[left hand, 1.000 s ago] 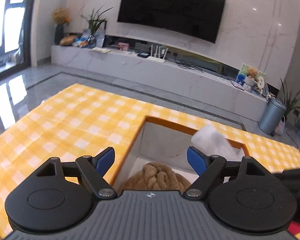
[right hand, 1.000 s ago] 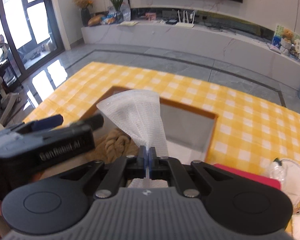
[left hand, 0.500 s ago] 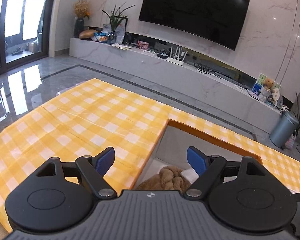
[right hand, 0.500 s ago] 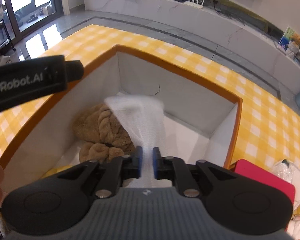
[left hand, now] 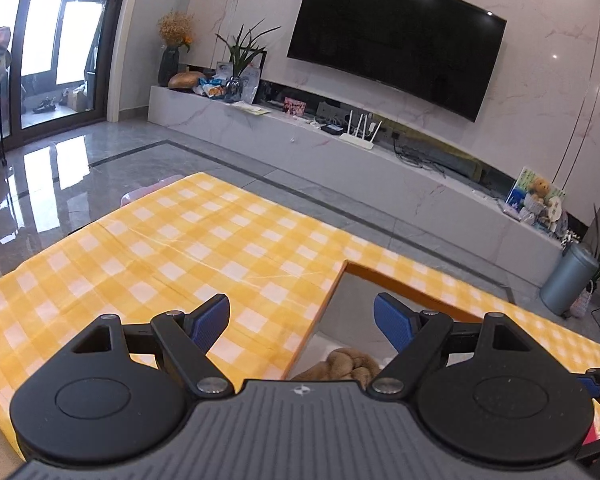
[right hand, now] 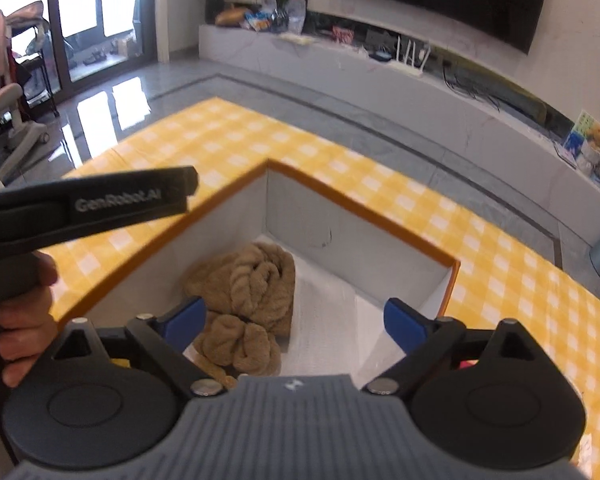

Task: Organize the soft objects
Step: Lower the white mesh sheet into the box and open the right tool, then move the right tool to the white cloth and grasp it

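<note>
Released a moment ago, the white cloth (right hand: 328, 320) now lies flat on the floor of the box (right hand: 364, 240), where a second back it was pinched upright in the right gripper (right hand: 296, 324). That gripper's fingers have just been opening and now stand wide apart with nothing pressed between them; the cloth lies below and just beyond their tips. The checked tabletop (left hand: 172, 248) spreads ahead of and to the left of both pairs of fingers, and the orange-rimmed box is sunk into it. A brown towel (right hand: 252, 284) sits bunched in the box, ahead of the right gripper's left finger and touching the cloth's left edge. In the left wrist view the left gripper (left hand: 302, 322) holds its fingers wide apart and empty, with the box rim running between them and a bit of the towel (left hand: 350, 364) showing low between the tips. A hand (right hand: 24, 320) grips the left gripper's handle at the left of the right wrist view.
</note>
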`<state>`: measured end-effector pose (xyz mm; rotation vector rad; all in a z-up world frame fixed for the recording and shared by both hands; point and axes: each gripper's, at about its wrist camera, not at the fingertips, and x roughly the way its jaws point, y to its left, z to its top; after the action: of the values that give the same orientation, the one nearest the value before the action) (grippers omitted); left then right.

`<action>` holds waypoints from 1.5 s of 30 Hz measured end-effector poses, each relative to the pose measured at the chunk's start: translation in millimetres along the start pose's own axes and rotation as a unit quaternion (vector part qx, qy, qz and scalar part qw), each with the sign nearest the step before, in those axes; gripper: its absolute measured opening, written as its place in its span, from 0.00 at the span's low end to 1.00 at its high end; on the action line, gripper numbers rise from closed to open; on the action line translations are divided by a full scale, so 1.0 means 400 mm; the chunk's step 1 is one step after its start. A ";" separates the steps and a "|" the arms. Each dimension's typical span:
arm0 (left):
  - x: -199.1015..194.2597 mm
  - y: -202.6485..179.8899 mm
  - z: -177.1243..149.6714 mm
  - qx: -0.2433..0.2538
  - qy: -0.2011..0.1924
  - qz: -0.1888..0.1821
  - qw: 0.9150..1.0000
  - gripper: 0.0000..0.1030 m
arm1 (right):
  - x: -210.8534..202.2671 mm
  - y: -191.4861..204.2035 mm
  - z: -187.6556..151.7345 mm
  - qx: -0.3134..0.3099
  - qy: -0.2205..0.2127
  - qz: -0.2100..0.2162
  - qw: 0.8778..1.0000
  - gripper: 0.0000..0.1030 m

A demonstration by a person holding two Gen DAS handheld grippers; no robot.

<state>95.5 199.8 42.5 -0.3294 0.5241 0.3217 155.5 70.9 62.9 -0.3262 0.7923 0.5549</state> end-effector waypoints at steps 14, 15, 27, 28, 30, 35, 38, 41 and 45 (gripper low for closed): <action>-0.083 -0.088 -0.005 0.006 -0.023 -0.033 0.999 0.93 | -0.109 -0.081 -0.032 0.025 -0.041 -0.013 0.999 0.96; -0.090 -0.099 -0.007 0.013 -0.026 -0.037 0.999 0.93 | -0.118 -0.093 -0.038 0.030 -0.044 -0.016 0.998 0.96; -0.128 -0.268 -0.073 0.069 -0.013 -0.114 0.991 0.94 | -0.221 -0.236 -0.128 0.072 -0.041 -0.071 0.994 0.97; -0.131 -0.286 -0.082 0.078 -0.011 -0.119 0.990 0.94 | -0.235 -0.249 -0.139 0.073 -0.041 -0.075 0.994 0.97; -0.136 -0.319 -0.101 0.096 -0.009 -0.127 0.987 0.94 | -0.264 -0.276 -0.164 0.077 -0.042 -0.089 0.992 0.97; -0.156 -0.397 -0.150 0.129 -0.003 -0.163 0.978 0.94 | -0.328 -0.356 -0.230 0.092 -0.043 -0.128 0.987 0.97; -0.166 -0.426 -0.177 0.142 0.008 -0.194 0.971 0.94 | -0.363 -0.404 -0.264 0.097 -0.051 -0.157 0.982 0.97; -0.176 -0.451 -0.202 0.154 0.015 -0.213 0.965 0.94 | -0.391 -0.454 -0.292 0.122 -0.060 -0.175 0.975 0.97; -0.175 -0.484 -0.230 0.179 0.031 -0.232 0.956 0.94 | -0.405 -0.520 -0.340 0.152 -0.062 -0.192 0.968 0.97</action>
<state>71.9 -24.5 48.1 -0.1029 0.5392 -0.2397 105.1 -218.0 107.9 -0.1516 0.6589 0.0853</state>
